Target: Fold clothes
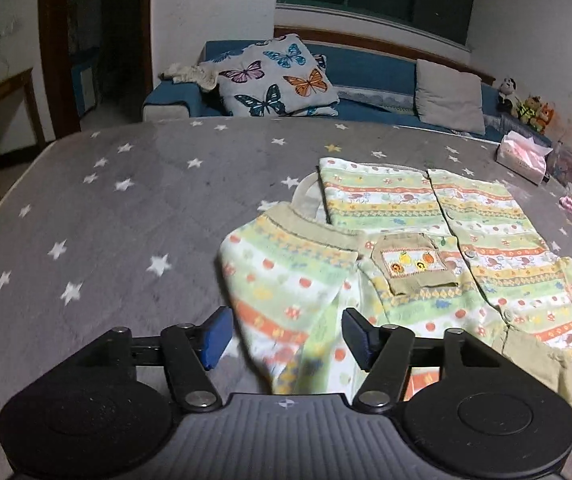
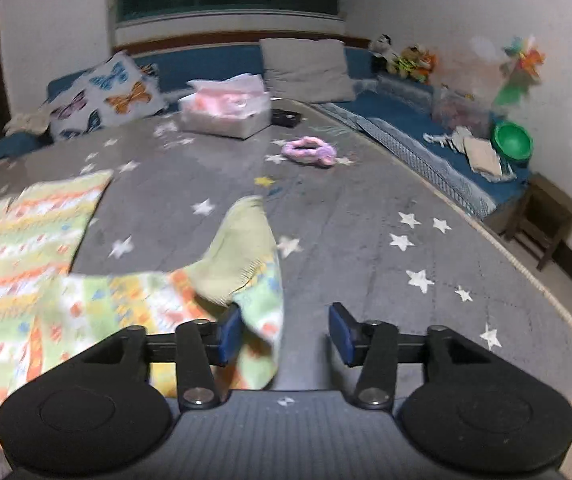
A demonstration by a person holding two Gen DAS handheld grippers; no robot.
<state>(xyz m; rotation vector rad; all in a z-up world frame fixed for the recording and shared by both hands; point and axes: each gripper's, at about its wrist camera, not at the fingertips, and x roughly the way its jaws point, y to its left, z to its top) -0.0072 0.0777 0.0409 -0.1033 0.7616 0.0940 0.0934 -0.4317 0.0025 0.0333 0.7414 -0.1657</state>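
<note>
Cardigan [image 1: 426, 240], patterned, spread on my star-print grey table cover [image 1: 105, 220].

My left gripper [image 1: 286, 338]: pads parted, a sleeve lying loose between them, unpinched. My right gripper [image 2: 286, 330]: pads likewise apart, the other sleeve [image 2: 253, 264] draped against the left pad only. Tissue box [image 2: 223, 110] and pink hair band [image 2: 310, 152] sit well beyond.
</note>
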